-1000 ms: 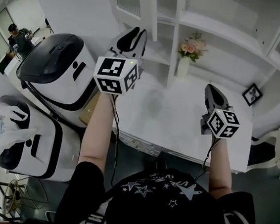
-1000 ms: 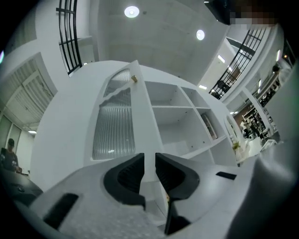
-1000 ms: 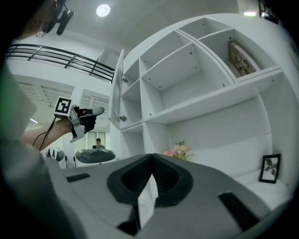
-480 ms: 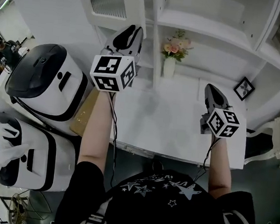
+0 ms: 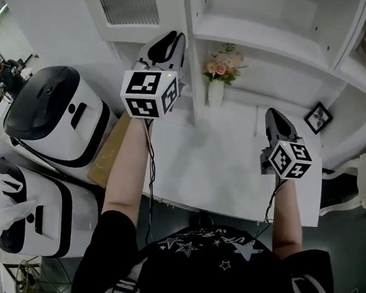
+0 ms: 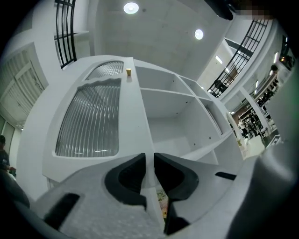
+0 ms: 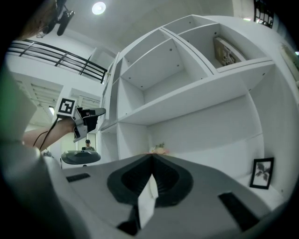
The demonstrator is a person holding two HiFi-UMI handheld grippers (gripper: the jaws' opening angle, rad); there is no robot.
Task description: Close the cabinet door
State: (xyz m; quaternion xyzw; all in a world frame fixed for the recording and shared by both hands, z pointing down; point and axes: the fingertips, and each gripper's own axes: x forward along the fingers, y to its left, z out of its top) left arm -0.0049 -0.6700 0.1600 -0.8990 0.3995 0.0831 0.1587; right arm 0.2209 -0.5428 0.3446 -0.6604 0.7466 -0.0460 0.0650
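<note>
Cabinet door of white frame and ribbed glass (image 5: 130, 0), upper left, lies almost flush with the white shelving (image 5: 266, 39), apparently nudged by the left hand-held gripper (image 5: 172, 42), whose jaws just narrowed to an empty slit, while the right hand-held gripper (image 5: 275, 114) idles closed.

Vase (image 5: 215, 93) seemingly on table (image 5: 220, 159), frame (image 5: 316, 117) rightward

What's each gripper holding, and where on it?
Left gripper, jaws just closing, pinches the cabinet door by its free edge near the bottom. Right gripper is shut, empty.
</note>
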